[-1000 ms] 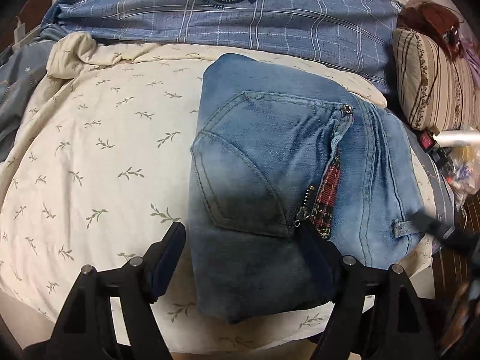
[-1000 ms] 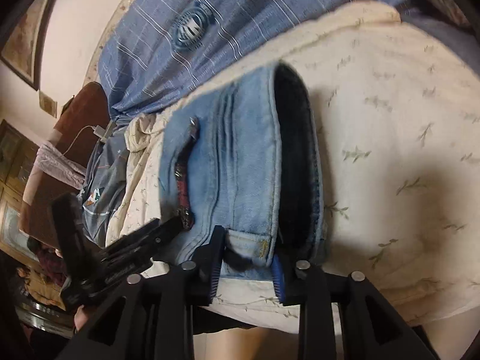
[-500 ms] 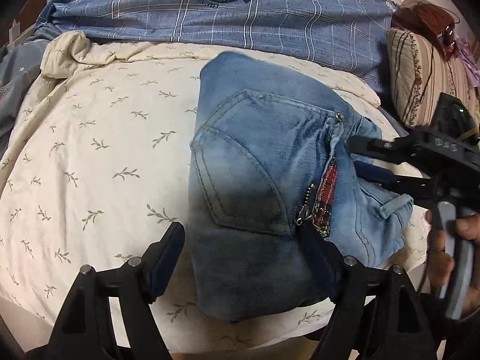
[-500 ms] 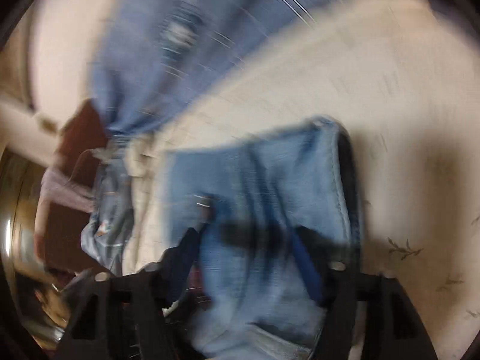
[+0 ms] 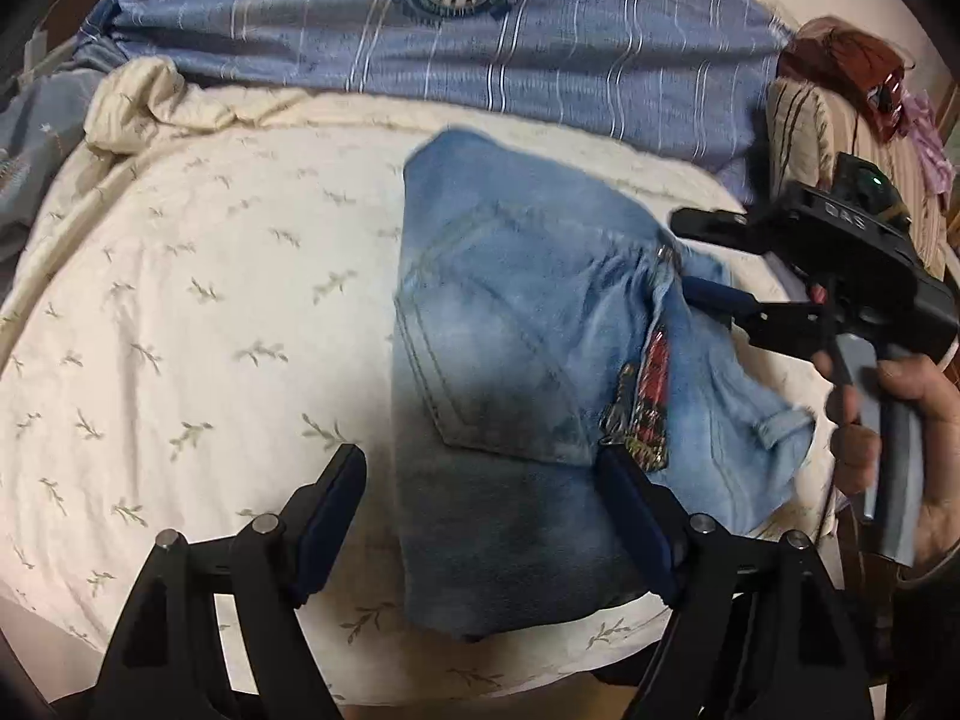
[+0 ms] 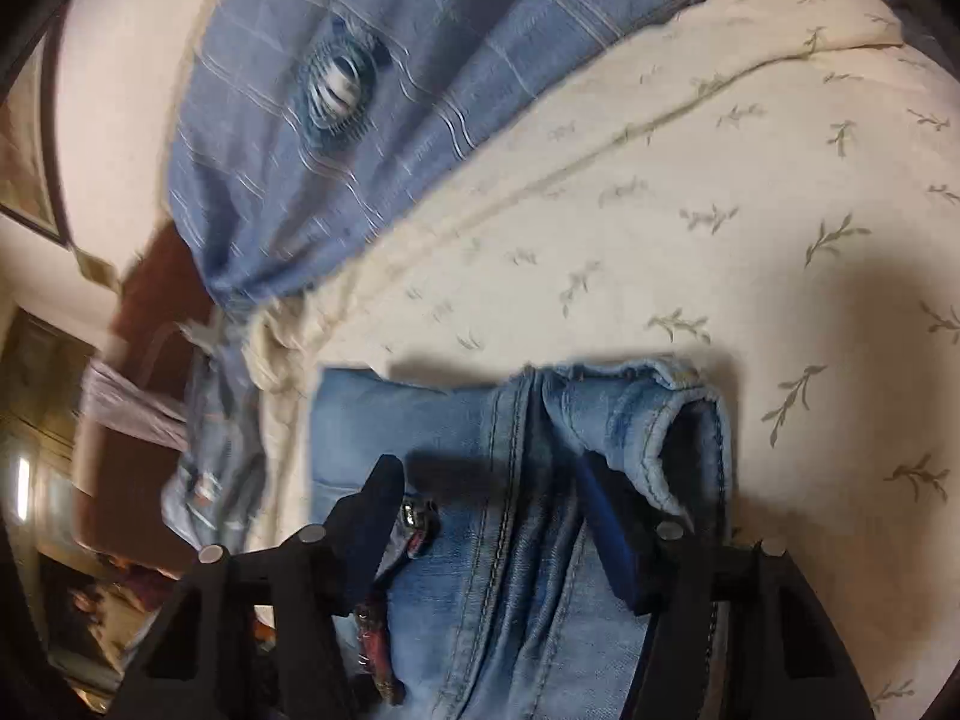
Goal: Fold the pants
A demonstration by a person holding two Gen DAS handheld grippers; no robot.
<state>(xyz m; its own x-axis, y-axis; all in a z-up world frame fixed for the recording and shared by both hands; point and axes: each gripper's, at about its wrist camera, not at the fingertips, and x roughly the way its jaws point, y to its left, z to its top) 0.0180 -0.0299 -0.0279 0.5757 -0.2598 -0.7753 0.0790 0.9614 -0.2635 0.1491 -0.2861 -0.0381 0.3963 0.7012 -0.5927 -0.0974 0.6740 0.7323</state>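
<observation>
Folded light-blue jeans (image 5: 516, 348) lie on the cream leaf-print bedsheet (image 5: 198, 312), back pocket up, with a red patterned strip beside the zipper. My left gripper (image 5: 480, 504) is open, its fingers on either side of the near end of the jeans. My right gripper (image 5: 690, 258) reaches in from the right, open, one finger over and one under the jeans' right side. In the right wrist view the right gripper (image 6: 492, 516) straddles the bunched waistband and seam of the jeans (image 6: 540, 456).
A blue plaid pillow (image 5: 480, 48) lies across the back of the bed. A striped cushion (image 5: 804, 120) and clutter sit at the right. A crumpled blue garment (image 6: 210, 468) lies at the bed's far side by a brown headboard.
My right gripper opened, let go of the belt-loop edge and pushed over the jeans' right side, which has bunched leftward. The left gripper has hardly moved.
</observation>
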